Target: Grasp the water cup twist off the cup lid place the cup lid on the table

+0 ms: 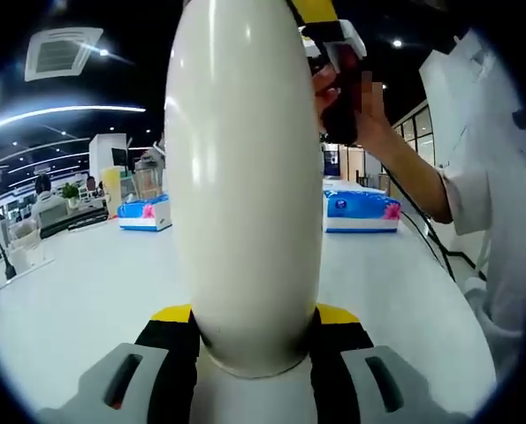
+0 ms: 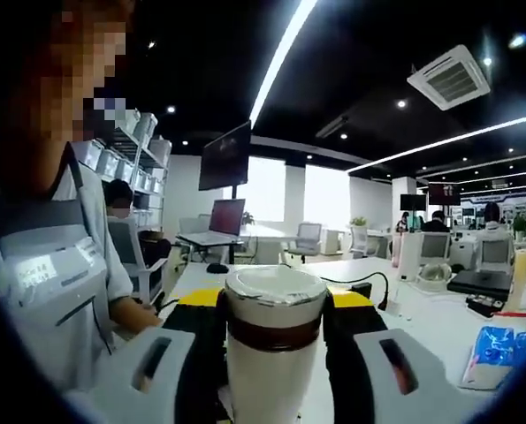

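Left gripper (image 1: 255, 340): jaws closed against the lower body of the water cup (image 1: 245, 177), a tall cream-white vessel standing upright between them, above the white desk (image 1: 86, 291). Right gripper (image 2: 274, 331): jaws clamped on either side of the cup's top end, where the cup lid (image 2: 274, 287) with its dark brown band sits in place on the cup. In the left gripper view, a hand (image 1: 355, 102) holds the right gripper at the cup's top. Two blue tissue packs (image 1: 360, 212) lie on the desk behind the cup, well apart from each other.
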A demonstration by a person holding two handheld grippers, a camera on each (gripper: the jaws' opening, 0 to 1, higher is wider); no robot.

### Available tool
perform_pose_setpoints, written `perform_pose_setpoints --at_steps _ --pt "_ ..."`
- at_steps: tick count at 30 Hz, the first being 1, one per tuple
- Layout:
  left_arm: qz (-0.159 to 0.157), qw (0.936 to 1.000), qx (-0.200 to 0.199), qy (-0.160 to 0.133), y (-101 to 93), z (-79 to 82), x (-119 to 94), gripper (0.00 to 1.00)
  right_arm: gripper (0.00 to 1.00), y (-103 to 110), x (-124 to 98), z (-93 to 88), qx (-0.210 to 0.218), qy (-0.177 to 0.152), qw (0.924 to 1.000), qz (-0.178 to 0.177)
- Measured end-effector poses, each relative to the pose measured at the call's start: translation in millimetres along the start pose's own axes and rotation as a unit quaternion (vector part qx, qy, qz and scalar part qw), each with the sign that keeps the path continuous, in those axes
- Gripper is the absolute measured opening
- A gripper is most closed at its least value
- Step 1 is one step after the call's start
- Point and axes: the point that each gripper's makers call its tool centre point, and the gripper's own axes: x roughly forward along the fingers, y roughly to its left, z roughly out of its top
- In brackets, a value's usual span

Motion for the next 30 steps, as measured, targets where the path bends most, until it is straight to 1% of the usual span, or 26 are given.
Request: perform_pose_setpoints --at_steps 2,6,8,9,10,11,12,13,14,17,19,20,22,23,24,25,26,27,29,30 --pt "0.0 1.0 0.001 0.0 0.0 0.0 -0.1 0.5 0.47 1.0 0.5 -0.4 -0.007 0.008 0.9999 -0.009" --pt "0.001 1.0 0.002 0.001 0.2 0.0 0.0 0.5 0.57 5.1 2.8 3.8 0.0 0.012 0.9996 -0.027" --pt "0.001 1.0 0.002 0.001 0.4 -0.1 -0.1 0.5 0.59 -1.5 1.4 2.1 0.003 0.023 0.9977 -0.063" --pt "0.001 1.0 0.002 0.001 0.4 -0.2 -0.2 0.5 0.59 -2.0 1.5 3.6 0.0 0.019 0.997 -0.075" --pt "0.001 1.0 0.002 0.001 0.5 -0.2 -0.2 0.5 0.59 1.4 2.0 3.0 0.0 0.019 0.9969 -0.076" --pt "0.002 1.0 0.002 0.001 0.6 -0.3 -0.3 0.5 0.6 1.2 1.3 2.0 0.004 0.018 0.9957 -0.09" --pt "0.002 1.0 0.002 0.002 0.6 -0.3 -0.3 0.5 0.61 1.3 0.9 -0.4 0.0 0.023 0.9937 -0.109" --pt "0.002 1.0 0.002 0.002 0.4 -0.2 -0.3 0.5 0.63 1.5 -0.2 -3.7 -0.01 0.035 0.9915 -0.125" --pt "0.002 1.0 0.002 0.002 0.4 -0.2 -0.3 0.5 0.65 2.1 -0.3 -3.6 -0.018 0.035 0.9893 -0.141" --pt "0.004 1.0 0.002 0.002 0.6 -0.4 -0.3 0.5 0.72 1.8 -4.9 -4.0 -0.041 0.045 0.9783 -0.198" --pt "0.004 1.0 0.002 0.003 0.7 -0.6 -0.2 0.5 0.75 -0.9 -11.2 -1.3 -0.058 0.045 0.9666 -0.245" --pt "0.004 1.0 0.002 0.003 0.8 -0.6 -0.1 0.5 0.75 -0.4 -12.2 -0.4 -0.065 0.045 0.9633 -0.257" --pt "0.004 1.0 0.002 0.003 1.0 -0.7 0.2 0.5 0.76 -0.3 -15.2 0.3 -0.072 0.044 0.9504 -0.299" --pt "0.004 1.0 0.002 0.003 1.1 -0.7 0.2 0.5 0.75 -0.6 -15.4 1.0 -0.076 0.043 0.9467 -0.31" --pt "0.004 1.0 0.002 0.003 1.1 -0.8 0.3 0.5 0.75 -0.7 -15.6 0.9 -0.081 0.046 0.9398 -0.329" --pt "0.004 1.0 0.002 0.003 1.2 -0.8 0.4 0.5 0.75 -1.4 -15.5 2.2 -0.079 0.043 0.9355 -0.342" --pt "0.004 1.0 0.003 0.003 1.2 -0.8 0.5 0.5 0.75 -0.3 -13.6 2.6 -0.078 0.042 0.9343 -0.345" --pt "0.004 1.0 0.003 0.003 1.2 -0.8 0.6 0.5 0.75 -0.9 -14.3 3.7 -0.073 0.039 0.9313 -0.355" --pt "0.004 1.0 0.003 0.004 1.2 -0.8 0.8 0.5 0.75 -2.0 -17.1 5.7 -0.061 0.031 0.9249 -0.374" --pt "0.004 1.0 0.003 0.004 1.1 -0.8 0.8 0.5 0.76 -1.3 -18.3 8.6 -0.061 0.024 0.9203 -0.386"
